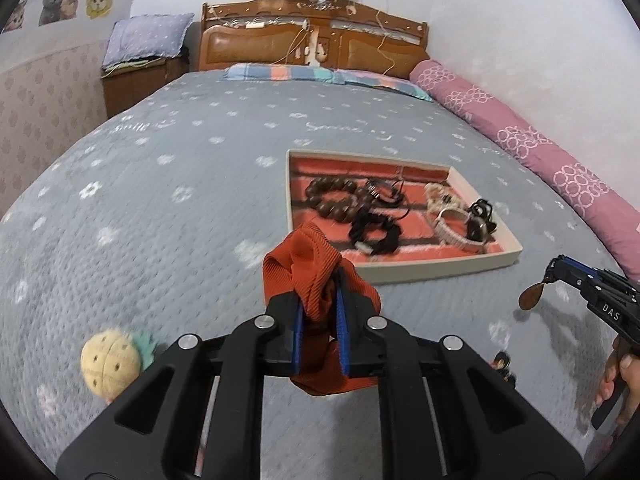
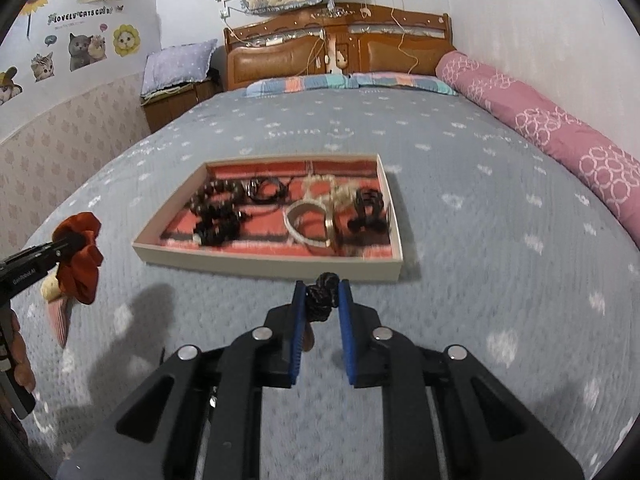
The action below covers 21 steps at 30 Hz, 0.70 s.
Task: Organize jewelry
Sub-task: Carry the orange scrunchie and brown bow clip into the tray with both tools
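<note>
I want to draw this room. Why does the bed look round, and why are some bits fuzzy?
Both views: the fisheye lens bends the bed into a dome, with dark corners. Left view: the pineapple toy is smeared by motion. Right view: the tray looks slightly soft, and a shadow falls on the cover.

Our two black grippers (image 1: 320, 304) (image 2: 322, 300) with blue ribbed jaws, silver pivot screws, white "DAS" lettering.
</note>
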### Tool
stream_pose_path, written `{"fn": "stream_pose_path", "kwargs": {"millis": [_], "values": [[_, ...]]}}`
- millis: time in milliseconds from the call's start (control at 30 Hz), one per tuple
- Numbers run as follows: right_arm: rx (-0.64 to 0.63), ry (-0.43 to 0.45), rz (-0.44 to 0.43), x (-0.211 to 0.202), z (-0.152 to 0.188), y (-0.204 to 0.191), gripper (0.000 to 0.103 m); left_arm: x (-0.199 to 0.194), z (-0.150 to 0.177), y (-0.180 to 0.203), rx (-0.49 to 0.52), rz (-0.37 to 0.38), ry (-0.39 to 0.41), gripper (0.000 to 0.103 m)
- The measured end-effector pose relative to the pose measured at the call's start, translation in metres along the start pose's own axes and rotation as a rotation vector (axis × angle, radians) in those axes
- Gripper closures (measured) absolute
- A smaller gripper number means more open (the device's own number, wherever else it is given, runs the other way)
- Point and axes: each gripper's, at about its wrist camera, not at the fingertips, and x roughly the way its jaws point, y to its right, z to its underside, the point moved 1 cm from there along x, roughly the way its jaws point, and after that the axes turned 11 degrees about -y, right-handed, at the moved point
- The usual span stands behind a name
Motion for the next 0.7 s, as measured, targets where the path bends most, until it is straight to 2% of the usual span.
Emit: {"fn": "stream_pose_path", "kwargs": {"millis": [367, 700], "values": [[-0.024, 0.071, -0.034, 0.005, -0.053, -0.015, 0.086, 0.020, -0.040, 0.033, 0.035, 0.041, 0.029, 0.091], [-0.024, 0.083, -0.059, 0.055, -0.076, -0.018, 0.086, 0.066, -0.062, 0.050, 0.063, 0.049, 0.024, 0.091]]}}
